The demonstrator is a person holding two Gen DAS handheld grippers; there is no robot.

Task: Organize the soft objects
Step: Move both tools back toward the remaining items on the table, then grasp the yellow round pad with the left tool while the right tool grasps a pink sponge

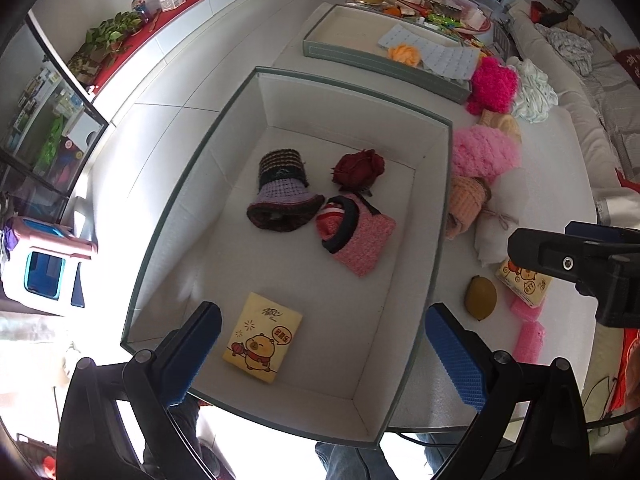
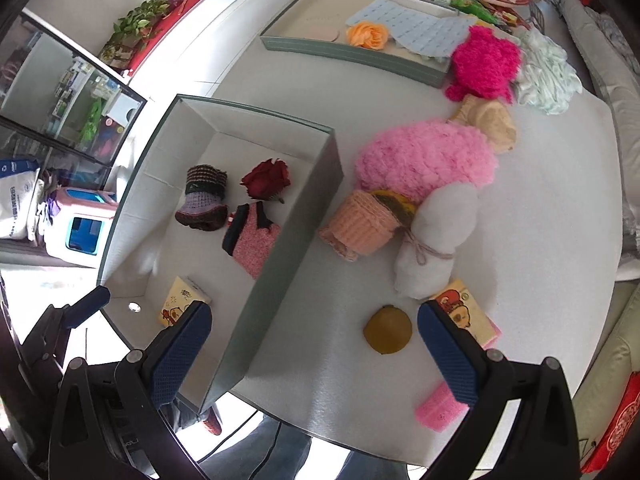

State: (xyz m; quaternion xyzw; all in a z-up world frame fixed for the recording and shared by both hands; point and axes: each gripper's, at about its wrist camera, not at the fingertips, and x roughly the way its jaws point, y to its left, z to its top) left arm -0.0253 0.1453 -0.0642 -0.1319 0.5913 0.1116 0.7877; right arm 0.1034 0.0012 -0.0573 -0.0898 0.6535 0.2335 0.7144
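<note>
A grey-green box (image 1: 436, 248) (image 2: 280, 264) holds a knitted purple hat (image 1: 280, 196) (image 2: 202, 202), a red rose (image 1: 359, 169) (image 2: 266, 180), a pink knitted bag (image 1: 356, 232) (image 2: 252, 240) and a yellow tissue pack (image 1: 262, 342) (image 2: 176, 308). My left gripper (image 1: 324, 354) is open and empty above the box's near end. My right gripper (image 2: 316, 354) is open and empty over the table, near a yellow lemon (image 2: 387, 330) (image 1: 480, 298) and a second tissue pack (image 2: 466, 314). A peach knitted basket (image 2: 360, 224), white pouch (image 2: 432, 240) and pink fluffy item (image 2: 424, 158) lie beside the box.
A shallow tray (image 2: 352, 54) at the back holds an orange flower (image 2: 367, 35) and a bubble sheet (image 2: 416, 26). A magenta plush (image 2: 484, 64), a white cloth (image 2: 548, 68) and a pink sponge (image 2: 438, 410) lie on the white table (image 2: 360, 392). A sofa stands on the right.
</note>
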